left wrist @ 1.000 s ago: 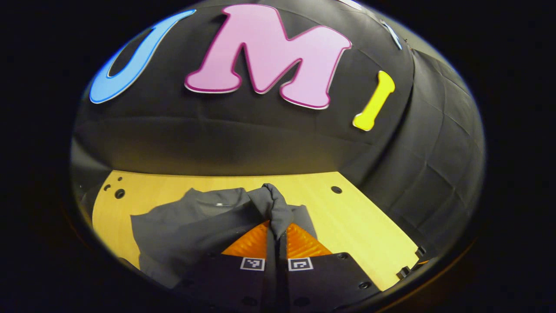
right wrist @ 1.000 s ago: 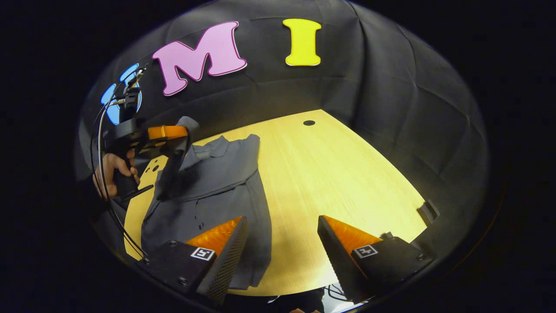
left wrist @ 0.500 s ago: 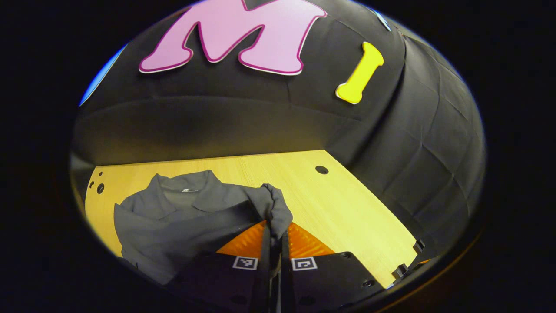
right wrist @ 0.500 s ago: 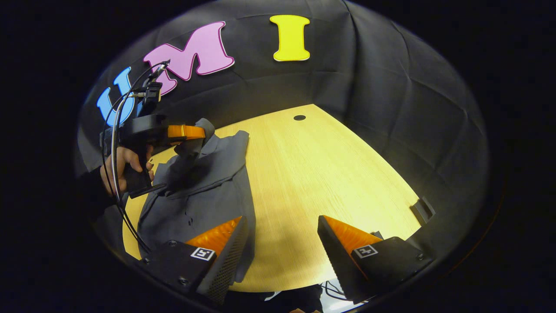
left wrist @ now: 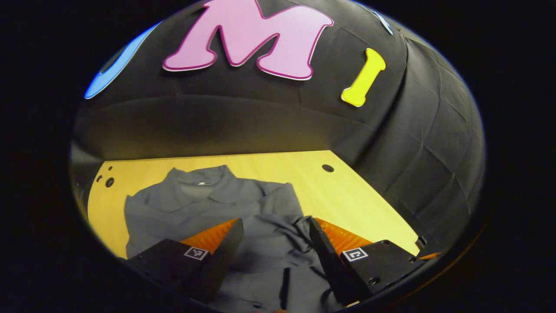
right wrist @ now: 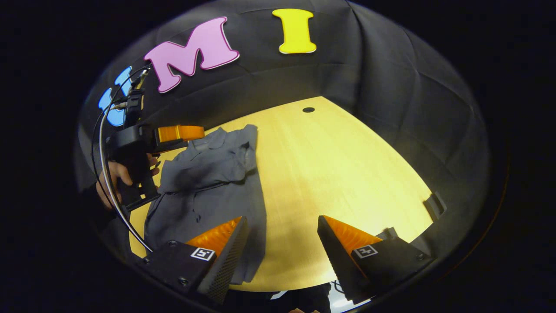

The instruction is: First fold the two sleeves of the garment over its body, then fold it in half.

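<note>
We have released the sleeve (left wrist: 278, 226): the left gripper (left wrist: 273, 243) jaws, clamped on it half a second ago, now stand apart above the shirt (right wrist: 208, 182). The sleeve lies folded over the shirt's body on the counter (right wrist: 339, 174). The right gripper (right wrist: 282, 243) jaws remain apart, holding nothing.

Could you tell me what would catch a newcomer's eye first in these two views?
Most striking is the dark grey collared garment lying on the left part of the pale yellow wooden table, one sleeve folded across its chest. The left gripper hovers open just above that fold, while the right gripper waits open over bare tabletop near the garment's hem.
</note>
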Tool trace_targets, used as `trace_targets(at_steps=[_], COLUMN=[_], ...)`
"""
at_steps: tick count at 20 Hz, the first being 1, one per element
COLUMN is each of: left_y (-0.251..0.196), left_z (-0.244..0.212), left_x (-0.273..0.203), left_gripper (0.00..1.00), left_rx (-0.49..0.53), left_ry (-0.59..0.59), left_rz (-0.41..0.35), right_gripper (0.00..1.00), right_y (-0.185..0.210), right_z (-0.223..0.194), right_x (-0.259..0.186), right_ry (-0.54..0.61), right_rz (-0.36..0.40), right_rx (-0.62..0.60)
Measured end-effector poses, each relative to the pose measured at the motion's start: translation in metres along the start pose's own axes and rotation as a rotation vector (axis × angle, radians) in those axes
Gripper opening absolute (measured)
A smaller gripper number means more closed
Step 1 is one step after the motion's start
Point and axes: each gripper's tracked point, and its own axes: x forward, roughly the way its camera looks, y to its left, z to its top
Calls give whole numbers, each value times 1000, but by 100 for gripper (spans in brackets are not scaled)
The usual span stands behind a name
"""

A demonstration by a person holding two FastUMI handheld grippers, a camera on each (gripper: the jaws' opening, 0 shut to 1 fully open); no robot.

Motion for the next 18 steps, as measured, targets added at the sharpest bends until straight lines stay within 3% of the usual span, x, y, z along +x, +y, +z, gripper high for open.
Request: trace_targets(at_steps=[3,4,9,18], left_y=[47,64,144,222], left_z=[-30,-41,-114,-260], left_x=[-47,-63,-153,-249], left_gripper=[92,96,96,96], left_rx=[22,32,27,-132], left_ry=[10,16,79,227], left_rz=[61,85,207,347], right_gripper=[99,99,99,99], right_y=[24,32,58,68], right_z=[-21,-29,-74,-129], right_x=[8,11,24,35], right_ry=[62,85,198,299], right_rz=[46,58,77,-32], right_rx=[6,11,35,22])
